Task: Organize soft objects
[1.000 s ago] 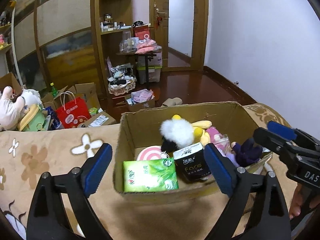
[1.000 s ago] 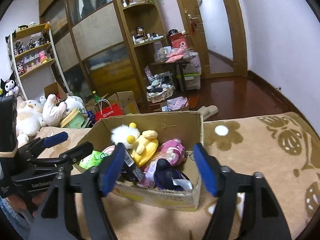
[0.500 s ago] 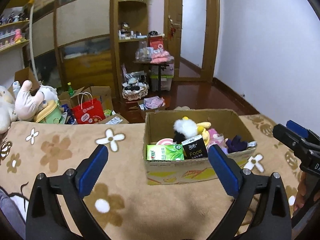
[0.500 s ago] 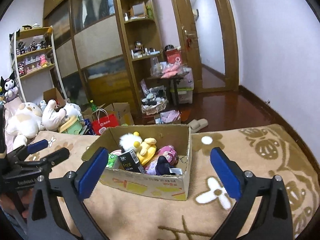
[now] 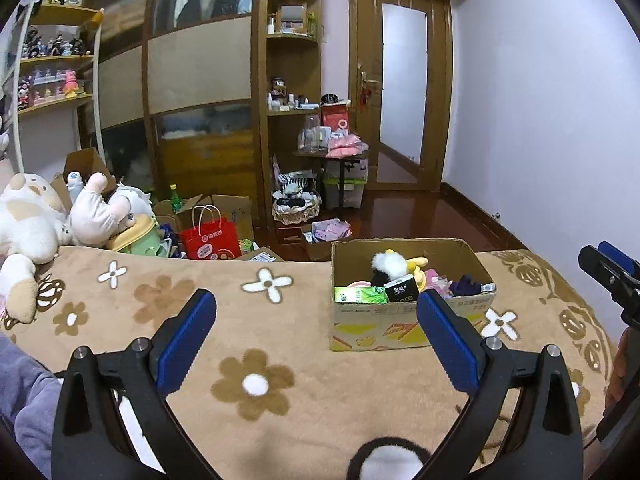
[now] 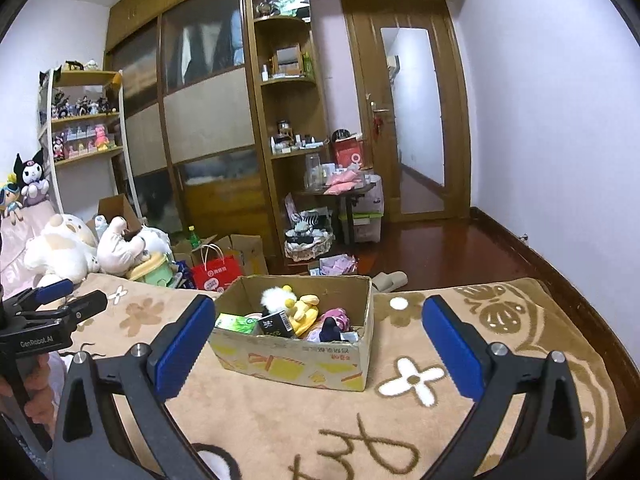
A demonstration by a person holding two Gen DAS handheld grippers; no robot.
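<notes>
A cardboard box (image 5: 408,326) (image 6: 296,364) stands on a beige flowered blanket (image 5: 256,344). It holds a green tissue pack (image 5: 360,295), a black tissue pack (image 5: 401,293), a white and yellow plush (image 6: 298,308), a pink toy (image 6: 338,316) and a dark purple soft item (image 5: 466,285). My left gripper (image 5: 316,340) is open and empty, well back from the box. My right gripper (image 6: 320,350) is open and empty, also back from the box. Each gripper shows at the edge of the other's view.
Large white plush toys (image 5: 36,216) (image 6: 64,248) lie at the blanket's left end. Beyond the bed edge are a red paper bag (image 5: 208,238), open cartons, a basket (image 6: 308,246), slippers (image 6: 390,280), shelves and a wooden door (image 6: 416,120).
Both grippers have pulled back and up from the box, which now looks smaller and farther. Both stay open and empty.
</notes>
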